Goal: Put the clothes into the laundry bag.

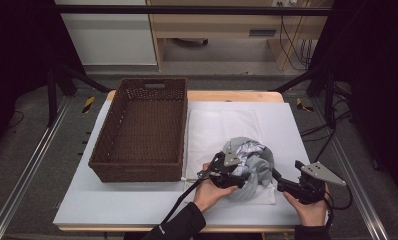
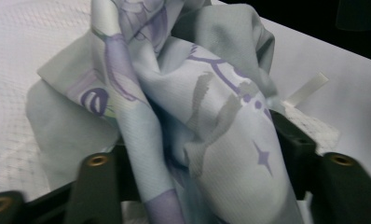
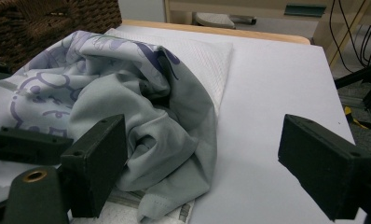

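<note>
A crumpled pale grey cloth (image 1: pixel 252 159) with purple print lies bunched on a white textured mat (image 1: pixel 214 125) at the front of the table. My left gripper (image 1: pixel 244 172) comes at it from the left. In the left gripper view the cloth (image 2: pixel 211 116) bulges up between the spread black jaws of the left gripper (image 2: pixel 204 156), loose rather than pinched. My right gripper (image 1: pixel 277 177) sits at the heap's right edge. Seen from the right gripper (image 3: pixel 202 149), its jaws stand wide apart, with the left jaw against the cloth (image 3: pixel 127 93) and bare table in the gap.
A brown wicker basket (image 1: pixel 107 131) stands left of the mat, its inside bare; its corner (image 3: pixel 48 18) shows beyond the cloth. The grey tabletop (image 1: pixel 292 125) runs to the right edge. A small white tag (image 2: pixel 309 86) lies behind the cloth.
</note>
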The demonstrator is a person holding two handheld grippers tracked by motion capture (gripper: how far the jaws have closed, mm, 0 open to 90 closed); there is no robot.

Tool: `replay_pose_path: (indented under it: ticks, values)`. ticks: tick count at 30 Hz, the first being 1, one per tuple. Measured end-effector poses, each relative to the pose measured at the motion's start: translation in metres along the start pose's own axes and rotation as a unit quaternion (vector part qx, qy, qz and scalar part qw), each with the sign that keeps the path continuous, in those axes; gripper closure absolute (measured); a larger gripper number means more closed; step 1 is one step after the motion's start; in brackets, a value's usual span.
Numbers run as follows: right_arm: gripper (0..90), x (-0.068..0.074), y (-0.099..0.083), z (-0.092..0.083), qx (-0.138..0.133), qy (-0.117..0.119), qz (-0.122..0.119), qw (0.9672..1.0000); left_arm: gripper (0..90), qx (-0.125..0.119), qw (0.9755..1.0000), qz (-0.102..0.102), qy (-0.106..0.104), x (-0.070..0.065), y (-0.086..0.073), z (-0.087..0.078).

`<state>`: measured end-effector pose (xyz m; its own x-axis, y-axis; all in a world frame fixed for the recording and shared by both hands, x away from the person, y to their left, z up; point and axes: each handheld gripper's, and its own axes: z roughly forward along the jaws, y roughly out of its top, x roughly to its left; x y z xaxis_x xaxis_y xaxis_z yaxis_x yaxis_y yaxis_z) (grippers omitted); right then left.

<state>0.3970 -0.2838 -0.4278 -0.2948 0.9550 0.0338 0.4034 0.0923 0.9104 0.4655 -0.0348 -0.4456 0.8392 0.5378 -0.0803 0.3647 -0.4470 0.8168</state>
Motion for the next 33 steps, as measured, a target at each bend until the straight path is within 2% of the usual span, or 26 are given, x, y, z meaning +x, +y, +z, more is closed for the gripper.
replay_pose_path:
  ticks: [1, 2, 4, 6, 8, 10, 14, 18, 20, 23, 25, 27, 30, 31, 33]
  values:
    - [16.0, 0.000, 0.000, 0.000, 0.000, 0.000, -0.002, 1.0000, 30.2, 0.000, 1.0000, 0.005, -0.001, 0.000, 0.000, -0.002]
    - [16.0, 0.001, 0.000, 0.001, 0.001, 0.003, -0.001, 1.0000, 20.6, 0.002, 1.0000, 0.008, -0.003, -0.001, 0.001, -0.006]
    - [15.9, 0.002, 0.001, 0.001, 0.001, 0.004, 0.000, 1.0000, 18.2, 0.000, 0.9999, 0.014, -0.010, -0.001, 0.004, -0.018]
    - [15.4, 0.003, 0.001, 0.000, -0.002, 0.005, -0.001, 1.0000, 14.0, -0.015, 0.9997, 0.015, -0.015, -0.002, 0.006, -0.032]
    - [15.0, 0.004, 0.002, -0.001, -0.002, 0.011, 0.001, 0.9999, 12.4, -0.031, 0.9993, 0.016, -0.014, -0.003, 0.007, -0.051]
    - [14.4, 0.006, 0.003, -0.002, -0.006, 0.018, 0.001, 0.9998, 12.7, -0.034, 0.9991, 0.023, -0.008, -0.004, 0.005, -0.068]
    - [12.8, 0.016, 0.006, 0.000, -0.005, 0.044, -0.002, 0.9990, 18.6, -0.021, 0.9994, 0.026, -0.006, -0.004, -0.015, -0.090]
    - [10.6, 0.030, 0.006, 0.009, 0.007, 0.067, -0.006, 0.9977, 22.9, -0.002, 0.9999, 0.017, 0.001, 0.001, -0.041, -0.098]
    - [9.7, 0.037, 0.006, 0.016, 0.012, 0.076, -0.006, 0.9970, 30.0, 0.006, 0.9998, 0.015, 0.012, 0.002, -0.050, -0.100]
    - [9.9, 0.045, 0.006, 0.028, 0.018, 0.085, -0.005, 0.9962, 47.6, 0.005, 0.9993, 0.022, 0.031, 0.004, -0.063, -0.100]
    - [9.7, 0.049, 0.004, 0.039, 0.025, 0.085, -0.004, 0.9961, 55.0, -0.001, 0.9996, 0.008, 0.028, 0.008, -0.072, -0.099]
    - [8.9, 0.052, 0.001, 0.051, 0.030, 0.083, 0.003, 0.9961, 57.5, 0.019, 0.9989, 0.025, 0.034, 0.011, -0.080, -0.094]
    - [9.0, 0.054, -0.002, 0.063, 0.035, 0.085, 0.012, 0.9957, 59.4, 0.020, 0.9993, 0.018, 0.026, 0.014, -0.088, -0.092]
    - [9.0, 0.056, -0.003, 0.067, 0.039, 0.084, 0.006, 0.9957, 60.8, 0.019, 0.9993, 0.020, 0.026, 0.014, -0.089, -0.091]
    - [9.5, 0.058, -0.006, 0.071, 0.052, 0.077, -0.007, 0.9956, 63.4, 0.025, 0.9994, 0.011, 0.022, 0.013, -0.090, -0.090]
